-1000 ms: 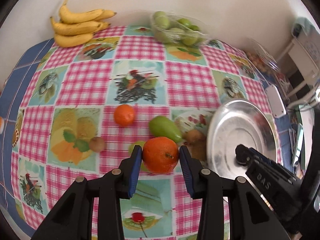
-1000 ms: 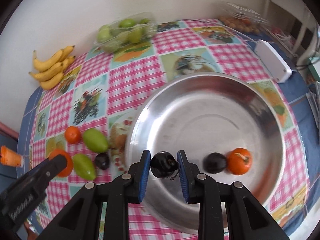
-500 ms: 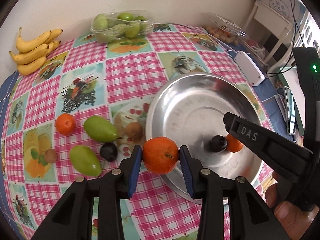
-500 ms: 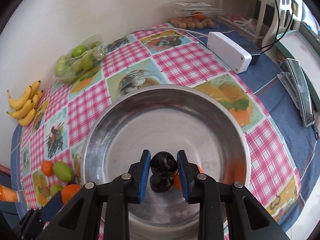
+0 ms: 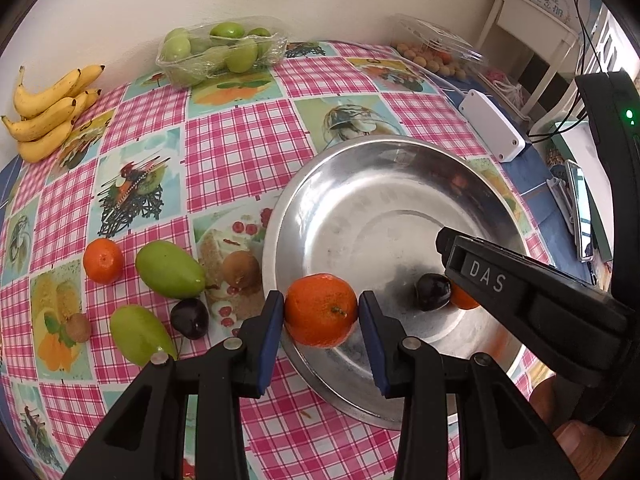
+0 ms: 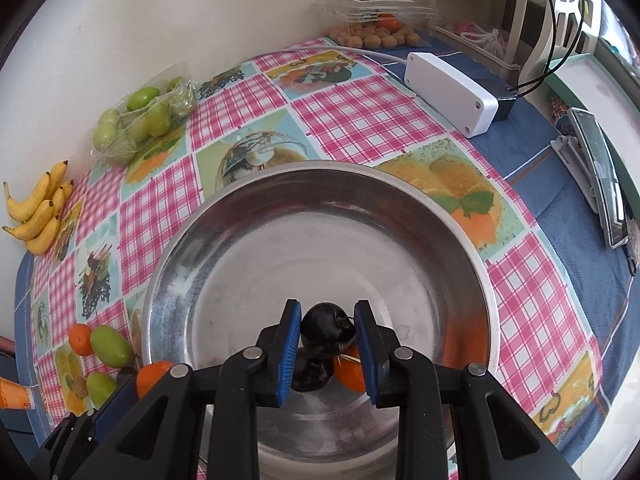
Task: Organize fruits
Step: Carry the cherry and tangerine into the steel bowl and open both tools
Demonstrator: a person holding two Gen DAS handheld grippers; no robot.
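My left gripper (image 5: pixel 321 312) is shut on an orange mandarin (image 5: pixel 320 310) and hangs over the near left rim of the steel bowl (image 5: pixel 352 184). Over the bowl's floor (image 6: pixel 280 240), my right gripper (image 6: pixel 327 330) is shut on a dark plum (image 6: pixel 326 326). Below it in the bowl lie another dark plum (image 5: pixel 432 292) and a mandarin (image 5: pixel 462 300). Left of the bowl on the checked cloth lie a mandarin (image 5: pixel 103 260), two green mangoes (image 5: pixel 170 269) (image 5: pixel 140 334), a dark plum (image 5: pixel 191 318) and two kiwis (image 5: pixel 241 269) (image 5: pixel 78 327).
Bananas (image 5: pixel 46 114) lie at the far left by the wall. A clear tray of green fruit (image 5: pixel 218 52) stands at the back. A white box (image 6: pixel 450 92) with cables, a tray of small brown fruit (image 6: pixel 376 36) and a phone (image 6: pixel 600 168) are at the right.
Both grippers have moved right with their fruit: the left one from above the loose fruit to the bowl's rim, the right one further over the bowl, above the plum and mandarin lying there.
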